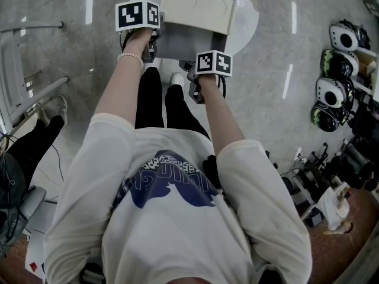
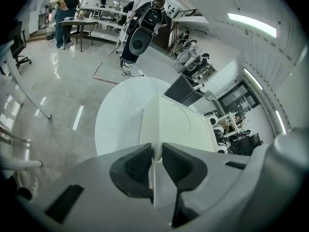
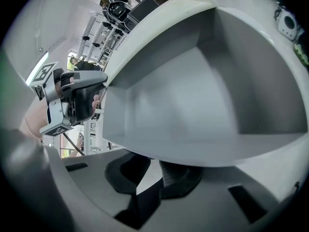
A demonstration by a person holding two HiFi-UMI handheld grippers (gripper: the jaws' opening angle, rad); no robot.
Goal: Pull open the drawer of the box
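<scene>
So, one white box (image 1: 192, 7) is set on one round white table (image 1: 246, 22), and its single drawer (image 1: 189, 43) is already slid out toward the person, with the grey inside fully shown and nothing seen in it.

Two grippers are being used, each topped with one marker cube. The left gripper (image 1: 153, 45) is parked at the box's near left corner. In its own view the two dark pads are squeezed onto a thin white edge of the box (image 2: 178, 124), so the left gripper (image 2: 157, 153) is clamped there. The right gripper (image 1: 192, 71) is tucked against the drawer's front. In the right gripper view its jaws (image 3: 153, 166) are pinched close together right under the drawer (image 3: 193, 91) rim, with a pale strip of the front wall caught between the pads.

Off to the right in the head view, four rounded helmet-like things (image 1: 337, 64) can be counted, stacked along a rack.
</scene>
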